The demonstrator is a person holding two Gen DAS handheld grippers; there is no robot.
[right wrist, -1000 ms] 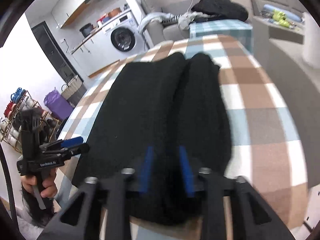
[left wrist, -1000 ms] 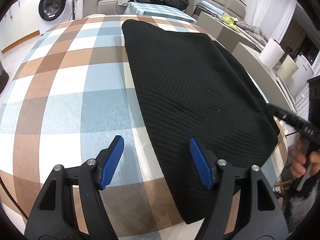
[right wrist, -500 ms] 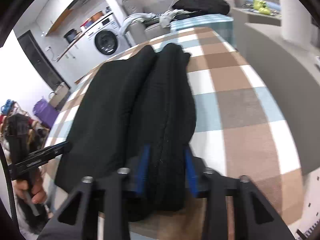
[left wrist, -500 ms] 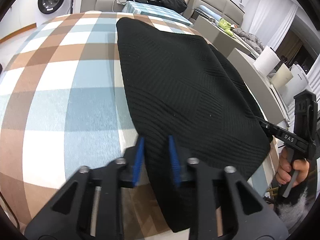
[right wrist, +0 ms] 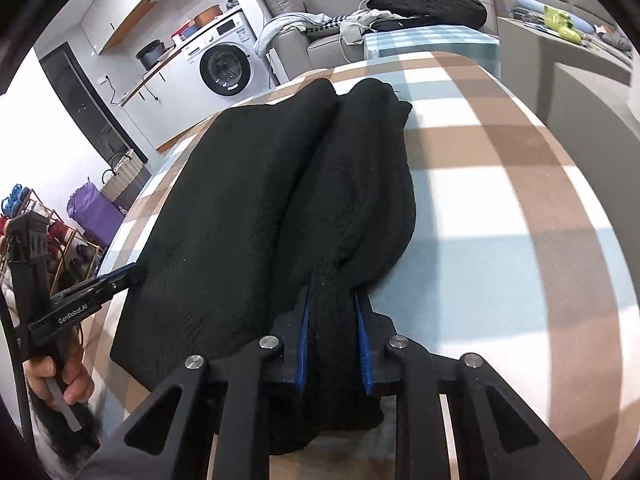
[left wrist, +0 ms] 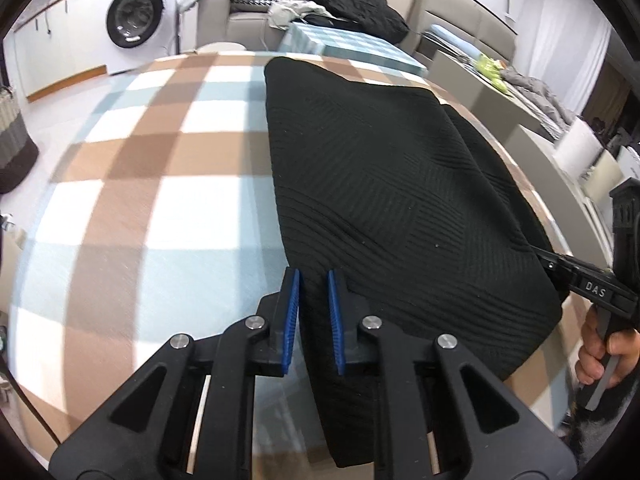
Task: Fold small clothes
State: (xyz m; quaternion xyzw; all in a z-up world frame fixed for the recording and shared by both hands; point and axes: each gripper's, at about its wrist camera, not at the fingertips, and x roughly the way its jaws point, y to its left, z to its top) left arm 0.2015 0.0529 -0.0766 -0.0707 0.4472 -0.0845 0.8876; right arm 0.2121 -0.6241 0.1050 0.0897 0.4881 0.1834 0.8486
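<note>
A black ribbed knit garment (left wrist: 392,184) lies along the checked tablecloth (left wrist: 160,184), its right side rolled over into a thick fold (right wrist: 360,184). My left gripper (left wrist: 313,276) is shut on the garment's near left edge, which runs between the blue pads. My right gripper (right wrist: 332,300) has its jaws closing on the bunched near end of the fold, and the pads press the knit. Each gripper shows in the other's view at the hem corners, the right gripper (left wrist: 560,266) and the left gripper (right wrist: 120,280).
The table's near edge lies just under both grippers. A person's hand (left wrist: 600,352) holds the right handle. Beyond the table stand a washing machine (left wrist: 136,20), a sofa with a black clothes pile (left wrist: 352,4), a basket (left wrist: 12,140) on the floor and a paper roll (left wrist: 576,148).
My left gripper went from wide open to shut on the garment's left edge and shifted along it. The right gripper narrowed on the bunched fold and moved down and nearer.
</note>
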